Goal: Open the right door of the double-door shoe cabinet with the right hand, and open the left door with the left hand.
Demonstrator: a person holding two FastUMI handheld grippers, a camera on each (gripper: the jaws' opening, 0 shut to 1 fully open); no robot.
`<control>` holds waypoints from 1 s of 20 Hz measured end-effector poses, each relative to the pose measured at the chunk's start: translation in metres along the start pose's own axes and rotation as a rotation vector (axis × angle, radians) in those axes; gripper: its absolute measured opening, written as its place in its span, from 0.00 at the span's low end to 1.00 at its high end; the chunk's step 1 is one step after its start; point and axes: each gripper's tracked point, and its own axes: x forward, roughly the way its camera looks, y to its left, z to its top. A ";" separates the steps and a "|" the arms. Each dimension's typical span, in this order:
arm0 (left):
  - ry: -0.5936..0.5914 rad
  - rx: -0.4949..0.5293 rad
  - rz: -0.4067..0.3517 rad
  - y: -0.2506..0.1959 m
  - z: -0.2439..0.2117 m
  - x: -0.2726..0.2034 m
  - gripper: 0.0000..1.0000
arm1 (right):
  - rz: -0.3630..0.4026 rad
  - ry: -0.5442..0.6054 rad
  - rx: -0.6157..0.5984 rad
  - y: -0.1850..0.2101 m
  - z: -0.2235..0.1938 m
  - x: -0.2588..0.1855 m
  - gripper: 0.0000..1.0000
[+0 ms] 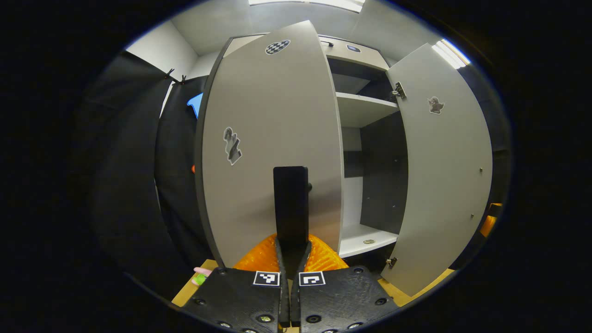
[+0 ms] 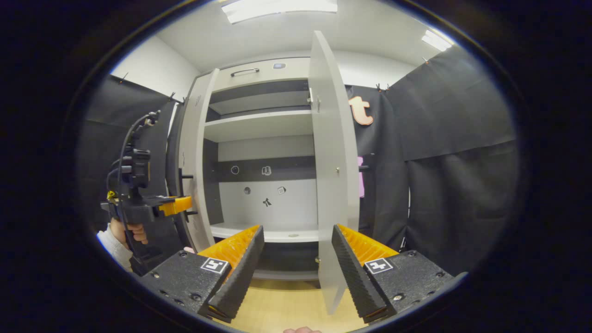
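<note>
My left gripper (image 1: 291, 259) is clamped on the left door's handle (image 1: 290, 203) at frame centre, keeping the left door (image 1: 273, 138) partway swung. The right door (image 2: 330, 175) stands wide open mid-frame, so my right gripper (image 2: 298, 263) hangs spread and empty before the shoe cabinet (image 2: 259, 125)

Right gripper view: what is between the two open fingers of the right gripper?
In the right gripper view, the right door's free edge stands between the open fingers of the right gripper, untouched; behind it are the cabinet's shelves.
</note>
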 end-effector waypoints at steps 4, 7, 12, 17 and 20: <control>-0.018 -0.004 0.036 0.039 -0.003 -0.036 0.00 | 0.022 -0.004 -0.004 0.016 0.001 0.002 0.92; -0.012 -0.013 0.050 0.064 -0.005 -0.051 0.00 | 0.038 0.003 0.001 0.029 -0.003 0.006 0.92; -0.020 -0.001 0.047 0.080 -0.006 -0.058 0.00 | 0.061 0.023 -0.002 0.049 -0.011 0.014 0.92; -0.050 0.061 0.107 0.108 -0.009 -0.065 0.00 | 0.063 0.031 0.004 0.056 -0.016 0.020 0.92; -0.048 0.053 0.130 0.131 -0.011 -0.069 0.00 | 0.059 0.035 0.005 0.059 -0.017 0.025 0.92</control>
